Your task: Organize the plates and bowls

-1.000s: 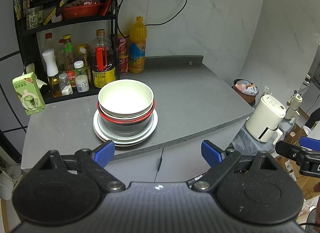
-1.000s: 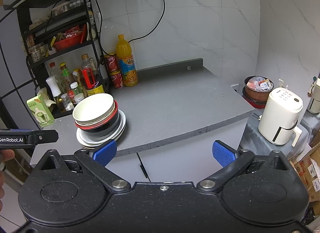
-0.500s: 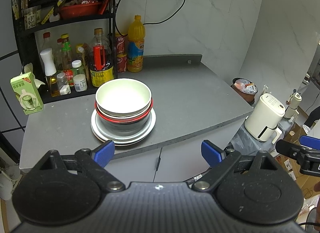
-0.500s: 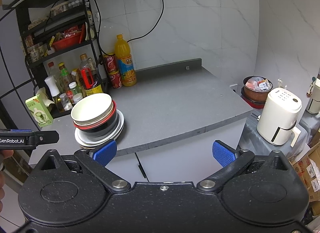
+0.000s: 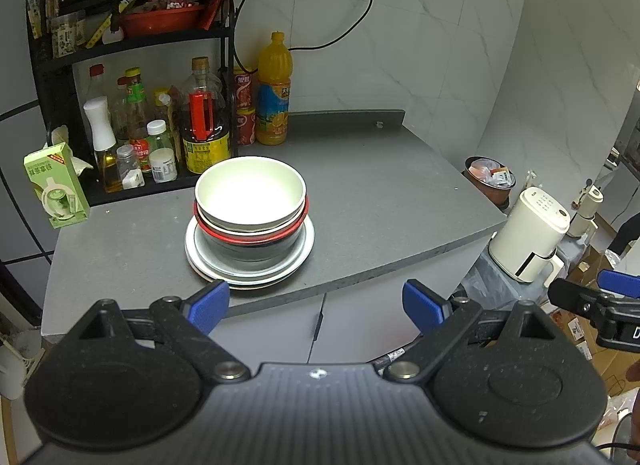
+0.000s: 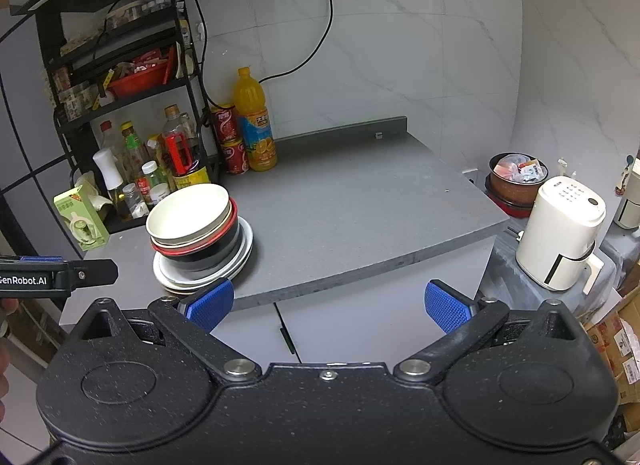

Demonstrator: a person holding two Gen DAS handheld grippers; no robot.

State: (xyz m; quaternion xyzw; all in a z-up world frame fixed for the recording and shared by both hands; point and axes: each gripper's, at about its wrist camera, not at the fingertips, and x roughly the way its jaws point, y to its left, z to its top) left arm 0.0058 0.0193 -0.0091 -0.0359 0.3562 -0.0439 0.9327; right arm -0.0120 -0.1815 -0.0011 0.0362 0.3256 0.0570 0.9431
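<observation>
Stack of bowls and plates (image 5: pixel 250 225) sits near countertop (image 5: pixel 380 201) front edge.

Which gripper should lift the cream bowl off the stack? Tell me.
Probably left. The open left gripper faces the cream round bowl head-on; the right gripper, also open, sees it off to its left.

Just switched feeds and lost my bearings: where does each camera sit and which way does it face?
Left wrist: on the left gripper, open, facing the stacked bowls; right gripper at right edge.
Right wrist: on the right gripper, open, facing the counter; left gripper at left edge.
Shared: bowls, orange bottle, white appliance.
</observation>
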